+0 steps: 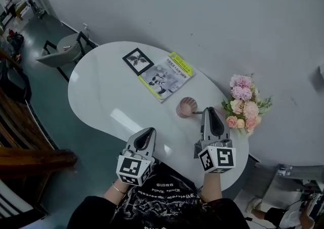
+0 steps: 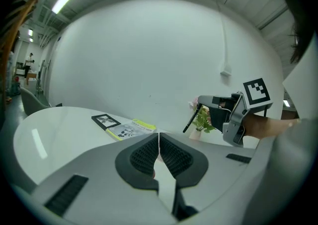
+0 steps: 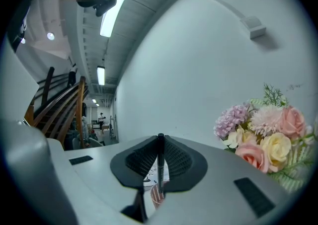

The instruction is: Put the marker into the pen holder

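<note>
In the head view we see the right gripper (image 1: pixel 210 111) just beside the pink pen holder (image 1: pixel 187 106) on the white table (image 1: pixel 106 91). In the left gripper view, our left gripper (image 2: pixel 159 137) has its 2 jaws together, empty. In the right gripper view, our jaws clamp the black marker (image 3: pixel 160 162) upright.

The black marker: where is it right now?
In the right gripper view, the black marker stands clamped between the fingers of the right gripper, near the pink ribbed pen holder on the white table, left of the pastel flower bouquet.
</note>
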